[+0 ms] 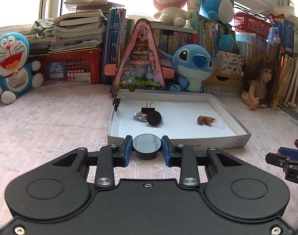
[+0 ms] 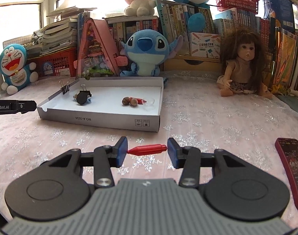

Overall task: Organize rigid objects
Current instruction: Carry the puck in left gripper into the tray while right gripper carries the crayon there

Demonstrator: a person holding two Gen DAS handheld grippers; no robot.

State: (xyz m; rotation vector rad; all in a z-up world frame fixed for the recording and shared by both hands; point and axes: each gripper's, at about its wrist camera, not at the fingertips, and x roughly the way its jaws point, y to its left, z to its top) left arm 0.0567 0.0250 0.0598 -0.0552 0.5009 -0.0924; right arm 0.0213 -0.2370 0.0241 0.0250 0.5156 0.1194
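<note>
Carrying 2 loads: my left gripper [image 1: 147,149] clamps a black disc [image 1: 147,146] at lower centre, my right gripper [image 2: 147,150] pinches a red peg [image 2: 147,149] end-to-end. That tip-only hold could let it pivot and drop before the white tray [image 2: 102,120].

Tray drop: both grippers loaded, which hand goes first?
Likely left. The left gripper holds the black disc right at the tray front wall. The right gripper, pinching the red piece end to end, sits further back from it.
</note>
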